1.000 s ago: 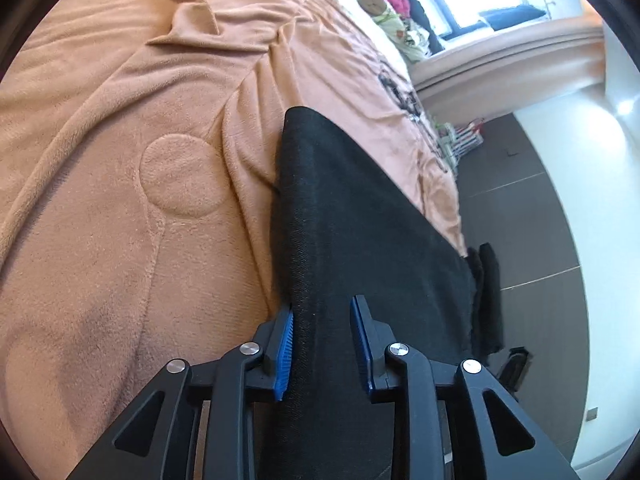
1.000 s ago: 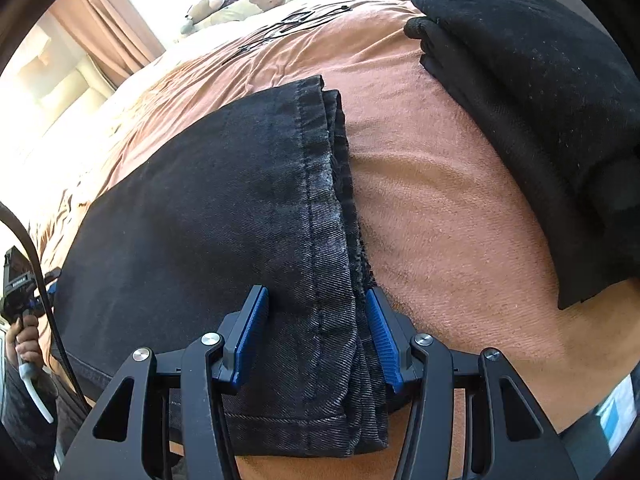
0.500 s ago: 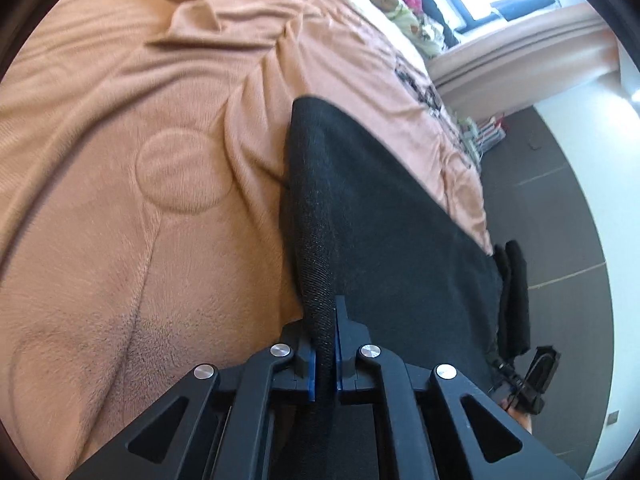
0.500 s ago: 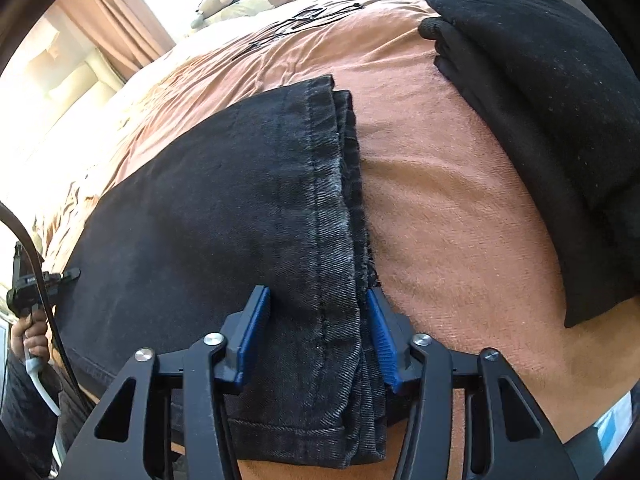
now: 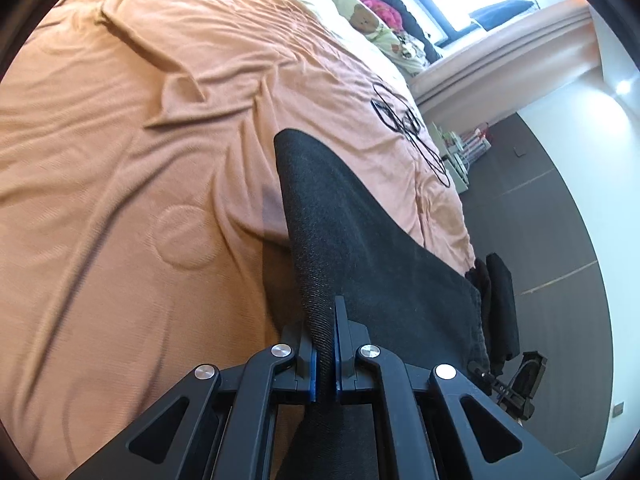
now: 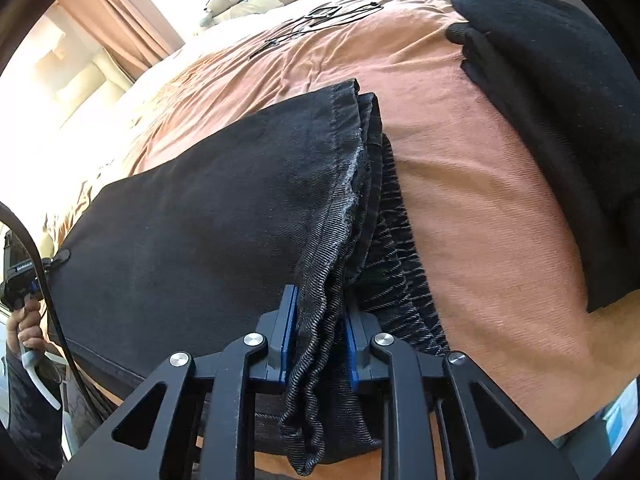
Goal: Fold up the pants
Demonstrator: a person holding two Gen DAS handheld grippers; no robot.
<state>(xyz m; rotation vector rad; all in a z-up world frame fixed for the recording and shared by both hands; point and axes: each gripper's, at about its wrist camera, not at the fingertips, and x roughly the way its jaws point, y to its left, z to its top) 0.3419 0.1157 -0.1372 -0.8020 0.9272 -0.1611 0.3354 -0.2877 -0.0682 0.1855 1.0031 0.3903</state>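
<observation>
Black denim pants (image 6: 200, 208) lie folded on an orange bedspread (image 6: 472, 200). My right gripper (image 6: 318, 332) is shut on the hem end of the pants, bunching the layers between its blue pads. In the left wrist view the pants (image 5: 360, 240) stretch away across the bed. My left gripper (image 5: 325, 344) is shut on the folded edge of the pants and holds it raised off the bedspread (image 5: 120, 200).
A stack of folded black clothes (image 6: 560, 100) lies on the bed to the right of the pants, also seen past the pants (image 5: 500, 304). Pillows and soft toys (image 5: 368, 16) sit at the head. A black cable (image 5: 408, 128) lies on the bedspread. Dark floor (image 5: 540, 200) borders the bed.
My left gripper closed on the pants edge and lifted it. My right gripper closed on the hem end, which now bunches up between its pads.
</observation>
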